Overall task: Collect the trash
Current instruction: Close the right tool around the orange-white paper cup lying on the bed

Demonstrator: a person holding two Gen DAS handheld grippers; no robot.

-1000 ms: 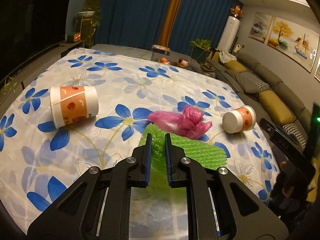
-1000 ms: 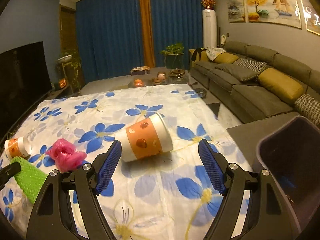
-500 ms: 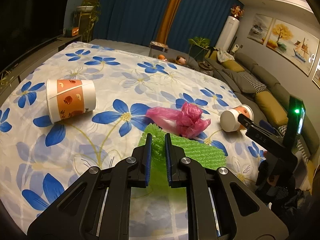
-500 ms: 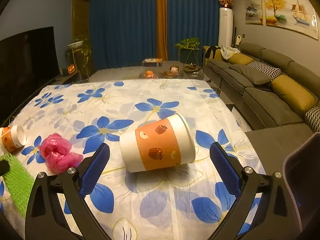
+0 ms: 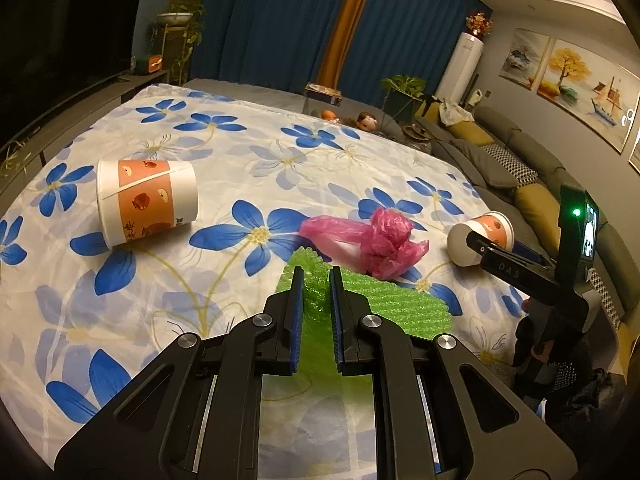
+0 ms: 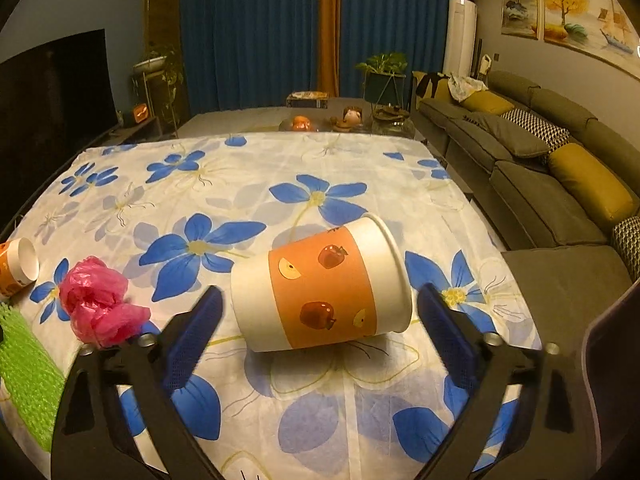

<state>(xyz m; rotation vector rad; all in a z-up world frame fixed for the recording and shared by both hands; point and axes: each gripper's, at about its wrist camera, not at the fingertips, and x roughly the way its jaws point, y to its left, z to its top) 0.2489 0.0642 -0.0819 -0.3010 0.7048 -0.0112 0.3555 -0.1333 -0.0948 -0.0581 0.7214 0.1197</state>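
Note:
My left gripper [image 5: 314, 280] is shut on the green foam net [image 5: 384, 304], which lies on the flowered sheet [image 5: 240, 152]. A crumpled pink plastic bag [image 5: 372, 240] lies just beyond it. An orange-and-white paper cup [image 5: 146, 200] lies on its side to the left. My right gripper [image 6: 320, 308] is open, its fingers either side of a second paper cup [image 6: 324, 288] lying on its side, apart from it. That cup [image 5: 478, 236] and the right gripper [image 5: 516, 272] also show in the left wrist view. The pink bag [image 6: 98, 304], foam net [image 6: 24, 376] and first cup [image 6: 16, 266] show at the right wrist view's left.
A dark bin rim [image 6: 612, 380] stands at the lower right of the right wrist view. A grey sofa [image 6: 540, 168] with yellow cushions runs along the right. A TV [image 5: 60, 40] stands at the left. A low table with small items [image 6: 344, 118] sits beyond the sheet.
My right gripper has moved forward and down onto the near cup, which now sits between its open fingers. My left gripper still holds the foam net, with little movement.

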